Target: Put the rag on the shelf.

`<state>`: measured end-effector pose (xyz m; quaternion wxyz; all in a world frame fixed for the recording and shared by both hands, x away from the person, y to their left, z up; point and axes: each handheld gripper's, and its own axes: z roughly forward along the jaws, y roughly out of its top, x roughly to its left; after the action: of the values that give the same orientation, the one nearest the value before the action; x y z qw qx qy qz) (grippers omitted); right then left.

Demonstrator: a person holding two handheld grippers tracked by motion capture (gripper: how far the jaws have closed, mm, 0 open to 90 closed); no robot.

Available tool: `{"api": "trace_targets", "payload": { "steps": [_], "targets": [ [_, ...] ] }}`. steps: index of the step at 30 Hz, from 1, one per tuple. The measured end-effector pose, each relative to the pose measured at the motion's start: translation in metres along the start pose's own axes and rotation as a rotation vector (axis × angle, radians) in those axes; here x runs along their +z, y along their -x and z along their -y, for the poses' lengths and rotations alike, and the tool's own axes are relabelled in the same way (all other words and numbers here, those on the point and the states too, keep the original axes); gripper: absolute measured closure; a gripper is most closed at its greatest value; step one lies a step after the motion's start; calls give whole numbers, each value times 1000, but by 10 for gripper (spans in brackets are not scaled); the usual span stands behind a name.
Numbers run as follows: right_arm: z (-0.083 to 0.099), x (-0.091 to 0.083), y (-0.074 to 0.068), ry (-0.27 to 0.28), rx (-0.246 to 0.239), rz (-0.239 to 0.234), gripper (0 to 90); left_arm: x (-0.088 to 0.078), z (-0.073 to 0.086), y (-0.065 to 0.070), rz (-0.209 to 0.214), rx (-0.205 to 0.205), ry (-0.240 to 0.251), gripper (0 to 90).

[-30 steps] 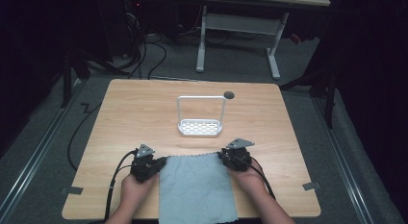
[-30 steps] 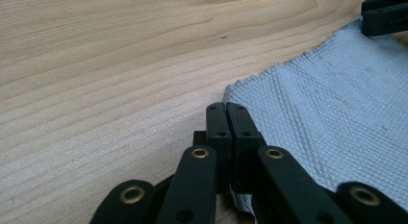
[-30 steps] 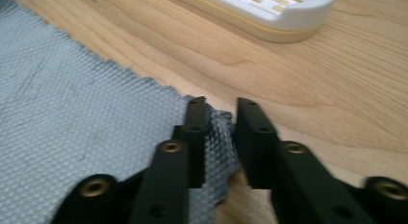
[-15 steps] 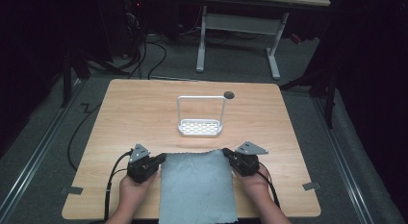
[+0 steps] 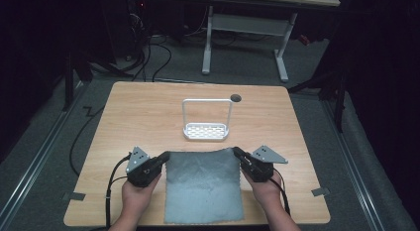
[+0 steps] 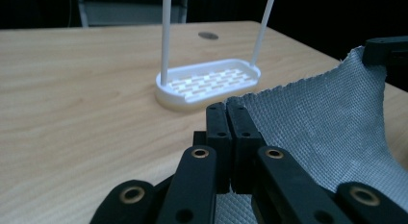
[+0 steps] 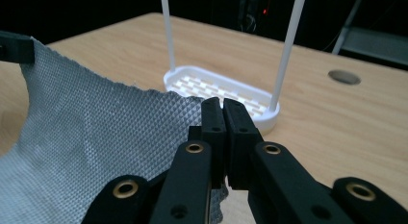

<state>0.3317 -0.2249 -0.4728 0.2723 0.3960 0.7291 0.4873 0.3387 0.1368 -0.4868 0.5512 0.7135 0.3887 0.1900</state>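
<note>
Overhanging table edge (image 5: 89,218), cloth (image 5: 203,191) cropped

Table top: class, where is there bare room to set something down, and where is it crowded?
Bare wood lies left and right of the white rack, and behind it beside the round hole. The near middle is crowded: grey cloth stretches between both hand-held grippers.

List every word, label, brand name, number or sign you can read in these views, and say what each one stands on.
None: no readable text stands anywhere in these views.
The grey cloth, the white rack and the wooden table are plain, with no print or label.
The left claw and right claw bear only brass rivets and screw holes, no markings.
The dark background shows one small red light, no lettering.
</note>
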Motion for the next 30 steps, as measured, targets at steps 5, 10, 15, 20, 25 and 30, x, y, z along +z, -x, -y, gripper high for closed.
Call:
{"api": "trace_targets", "payload": {
  "steps": [5, 10, 15, 20, 25, 30],
  "targets": [
    [-9, -6, 1, 54, -6, 19, 886, 1, -11, 3, -14, 21, 43, 896],
    [-19, -8, 1, 88, -7, 26, 886, 2, -23, 1, -22, 17, 80, 897],
    [-30, -12, 4, 118, -14, 38, 887, 3, -38, 2, -23, 16, 126, 898],
    [-44, -16, 9, 157, -4, 52, 887, 4, -55, 5, -25, 39, 162, 899],
    [-58, -19, 12, 192, 0, 64, 887, 4, -72, 6, -23, 50, 197, 899],
    [-72, -22, 15, 230, 1, 74, 888, 4, -87, 7, -23, 64, 223, 900]
  ]
}}
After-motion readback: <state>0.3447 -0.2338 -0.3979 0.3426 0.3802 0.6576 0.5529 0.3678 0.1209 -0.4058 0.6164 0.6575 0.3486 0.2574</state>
